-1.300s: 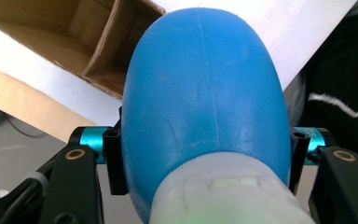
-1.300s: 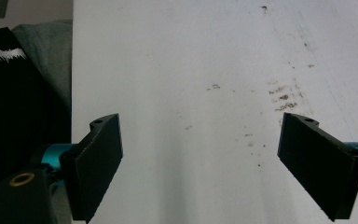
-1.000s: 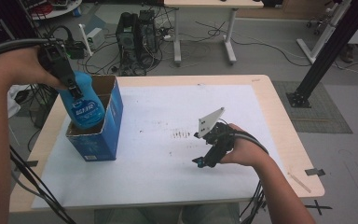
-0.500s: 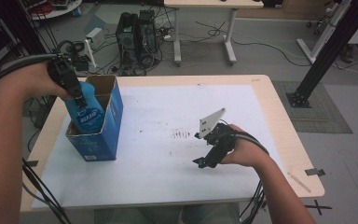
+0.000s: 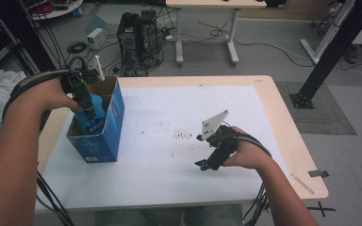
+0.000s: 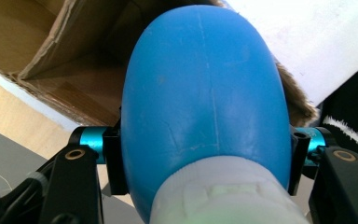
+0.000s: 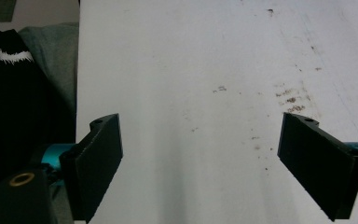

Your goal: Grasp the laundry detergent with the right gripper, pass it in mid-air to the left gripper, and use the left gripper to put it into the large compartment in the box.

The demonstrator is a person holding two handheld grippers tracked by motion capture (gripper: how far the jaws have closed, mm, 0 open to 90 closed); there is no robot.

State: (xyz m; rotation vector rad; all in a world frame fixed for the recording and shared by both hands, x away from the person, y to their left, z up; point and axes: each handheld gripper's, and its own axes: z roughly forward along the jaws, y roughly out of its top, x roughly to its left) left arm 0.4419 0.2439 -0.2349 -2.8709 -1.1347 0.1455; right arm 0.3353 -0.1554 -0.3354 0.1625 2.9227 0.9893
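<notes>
high view: the left gripper (image 5: 90, 109) has come down since a second ago, and the blue bottle (image 5: 94, 113) it carries now sits partly inside the open blue box (image 5: 104, 136) at the worktop's (image 5: 169, 179) left side, where earlier it hung above the rim. left gripper view has the fingers (image 6: 114, 161) clamped on the bottle's sides, cardboard flaps beyond. release looks like the next step. the right gripper (image 7: 200, 163) rests mid-worktop, unmoved, fingers wide apart with nothing between.

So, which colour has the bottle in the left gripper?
Blue bottle, whitish at its neck; left gripper view shows it best.
</notes>
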